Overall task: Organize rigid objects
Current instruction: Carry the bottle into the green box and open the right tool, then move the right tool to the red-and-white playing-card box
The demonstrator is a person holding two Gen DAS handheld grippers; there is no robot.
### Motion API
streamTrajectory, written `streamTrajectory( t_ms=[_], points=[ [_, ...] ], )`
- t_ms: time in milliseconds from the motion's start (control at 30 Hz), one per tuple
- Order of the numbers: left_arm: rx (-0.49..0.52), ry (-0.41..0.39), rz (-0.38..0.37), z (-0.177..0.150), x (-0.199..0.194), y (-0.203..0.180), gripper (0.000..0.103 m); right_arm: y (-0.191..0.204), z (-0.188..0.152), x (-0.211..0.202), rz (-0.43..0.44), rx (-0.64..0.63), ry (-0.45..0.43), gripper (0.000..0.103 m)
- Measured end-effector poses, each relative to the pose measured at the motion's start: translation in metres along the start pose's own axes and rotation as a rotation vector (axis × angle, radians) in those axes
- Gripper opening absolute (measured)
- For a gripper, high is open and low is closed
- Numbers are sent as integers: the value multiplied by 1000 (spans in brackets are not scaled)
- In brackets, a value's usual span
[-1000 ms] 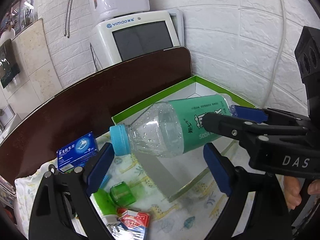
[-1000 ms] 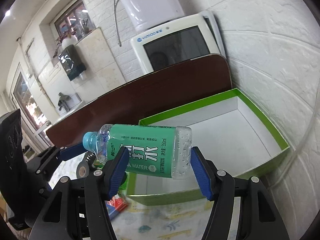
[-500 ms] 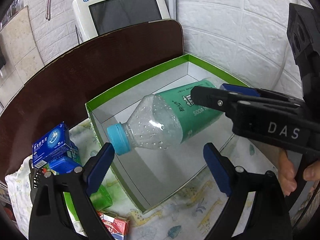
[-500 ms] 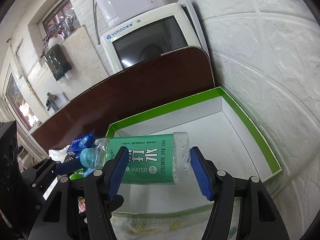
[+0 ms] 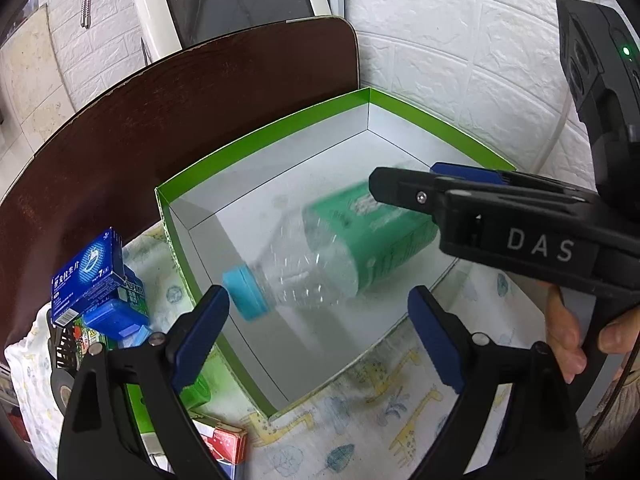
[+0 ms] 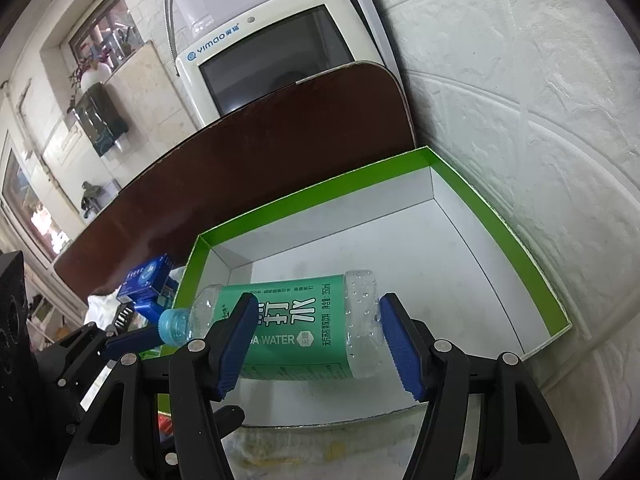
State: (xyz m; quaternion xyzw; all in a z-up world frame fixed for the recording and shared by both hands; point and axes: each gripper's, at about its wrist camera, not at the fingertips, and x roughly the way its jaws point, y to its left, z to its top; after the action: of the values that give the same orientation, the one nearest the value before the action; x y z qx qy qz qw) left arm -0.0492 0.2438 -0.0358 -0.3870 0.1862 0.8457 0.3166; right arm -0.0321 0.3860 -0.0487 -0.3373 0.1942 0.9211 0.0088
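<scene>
- Soda-water bottle (image 6: 296, 330) lies sideways, clamped in your right hand-held gripper (image 6: 316, 342), over the green-rimmed box (image 6: 500, 224).
- Your left hand-held gripper (image 5: 316, 328) gapes wide, empty, by the bottle's blue cap (image 5: 246, 296).

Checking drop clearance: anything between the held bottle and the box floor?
No. The bottle, clamped in the right gripper, hangs over bare white floor of the green-rimmed box; the right wrist view shows nothing lying underneath.

Black right gripper (image 5: 404, 184) marked "DAS", blue-padded jaws, silver screws.
</scene>
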Motion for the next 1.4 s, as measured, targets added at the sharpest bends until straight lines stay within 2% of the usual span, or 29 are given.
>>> streamTrajectory(
  t_ms=[200, 467, 633, 767, 900, 1033, 1133, 1233, 1300, 1333, 1367, 1400],
  points=[
    [-5, -19, 29, -8, -13, 6, 91, 2, 0, -6, -21, 13, -22, 66],
    [-125, -69, 111, -27, -48, 53, 91, 18, 0, -24, -4, -8, -53, 66],
    [-195, -74, 165, -53, -68, 83, 91, 44, -3, -31, 34, -55, -55, 66],
    [-233, -48, 181, -83, -77, 100, 91, 73, -12, -37, 126, -116, -49, 66],
    [-248, -5, 166, -119, -81, 111, 91, 110, -30, -38, 270, -220, 4, 66],
    [-264, 21, 94, -145, -81, 111, 91, 145, -56, -28, 374, -311, 91, 66],
    [-244, 33, 60, -157, -77, 103, 91, 162, -76, -8, 374, -339, 174, 66],
    [-227, 47, 55, -162, -68, 96, 89, 169, -91, 15, 352, -317, 247, 66],
    [-239, 52, 48, -164, -61, 97, 81, 170, -96, 29, 319, -298, 275, 66],
    [-248, 61, 34, -165, -57, 98, 69, 170, -99, 34, 305, -289, 283, 66],
    [-260, 72, 21, -166, -53, 100, 63, 169, -101, 38, 290, -281, 285, 66],
    [-273, 77, 4, -166, -51, 102, 63, 169, -103, 43, 269, -271, 280, 66]
  ],
)
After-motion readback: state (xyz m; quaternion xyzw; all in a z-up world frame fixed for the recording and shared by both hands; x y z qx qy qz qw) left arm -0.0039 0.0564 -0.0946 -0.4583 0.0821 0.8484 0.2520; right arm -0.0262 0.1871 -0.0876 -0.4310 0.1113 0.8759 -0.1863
